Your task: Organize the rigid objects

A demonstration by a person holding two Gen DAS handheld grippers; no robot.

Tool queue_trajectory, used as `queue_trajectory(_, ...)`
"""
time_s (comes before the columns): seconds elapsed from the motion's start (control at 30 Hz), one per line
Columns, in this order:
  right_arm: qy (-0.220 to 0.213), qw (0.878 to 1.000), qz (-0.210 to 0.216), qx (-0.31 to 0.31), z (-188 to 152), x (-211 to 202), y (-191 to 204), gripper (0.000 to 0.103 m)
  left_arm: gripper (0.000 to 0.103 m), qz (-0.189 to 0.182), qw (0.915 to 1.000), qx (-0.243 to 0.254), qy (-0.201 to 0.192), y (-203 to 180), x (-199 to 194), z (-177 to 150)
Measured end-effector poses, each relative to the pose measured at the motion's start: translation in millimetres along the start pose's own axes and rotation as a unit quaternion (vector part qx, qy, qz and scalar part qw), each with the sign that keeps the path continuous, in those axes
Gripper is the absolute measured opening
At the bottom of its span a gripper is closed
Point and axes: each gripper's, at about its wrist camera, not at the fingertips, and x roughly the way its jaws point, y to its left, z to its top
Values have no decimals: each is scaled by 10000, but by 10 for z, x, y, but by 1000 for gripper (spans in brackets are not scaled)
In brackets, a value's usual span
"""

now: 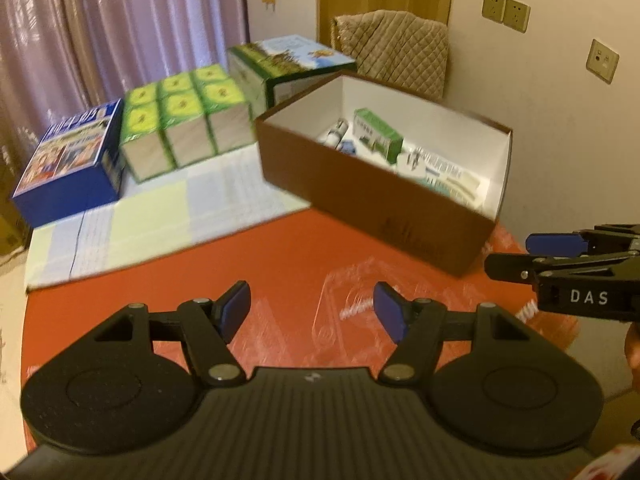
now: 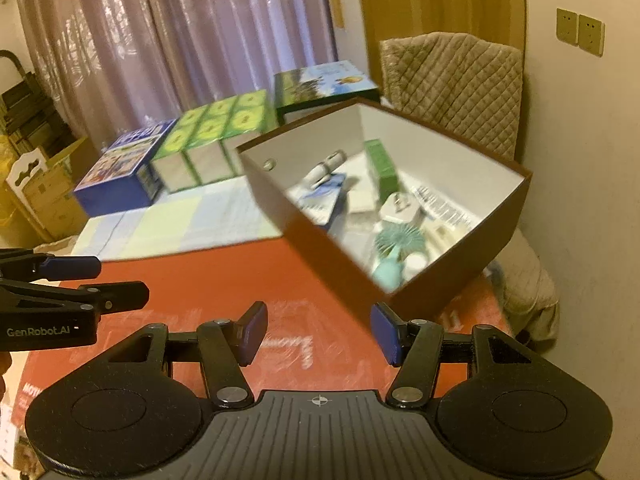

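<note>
My left tongs [image 1: 312, 312] and right tongs [image 2: 319, 334] gape empty over the red counter [image 1: 280, 248]; their sides read "GenRobot.AI" and "DAS".

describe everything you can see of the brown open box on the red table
The brown box looks like cardboard, brown outside and white inside, lidless and upright. It sits at the far right of the red tabletop, one corner beside the checked cloth, and seems to overhang the table edge. Inside lie a green carton, a white tube, a blue packet, a teal fan and printed sheets. Neither gripper touches it.
</note>
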Motion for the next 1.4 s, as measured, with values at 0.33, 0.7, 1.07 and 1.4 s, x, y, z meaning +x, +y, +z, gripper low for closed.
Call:
queue_trajectory(0.33, 194, 9997, 139, 44, -499, -161, 514, 54, 64, 185, 9995, -216, 120, 368, -461, -616)
queue_trajectory(0.7, 385, 9987, 329, -71, -968, -333, 978, 54, 64, 324, 9983, -366, 311, 574, -807, -1157)
queue_trajectory(1.07, 453, 9982, 360, -173, -1183, -457, 1160, 54, 65, 291, 9985, -350, 318, 551, -968, -1357)
queue_trajectory(1.4, 416, 9978, 438, -262, -1166, -472, 1225, 54, 65, 301, 9984, -387, 295, 563, -991, -1359)
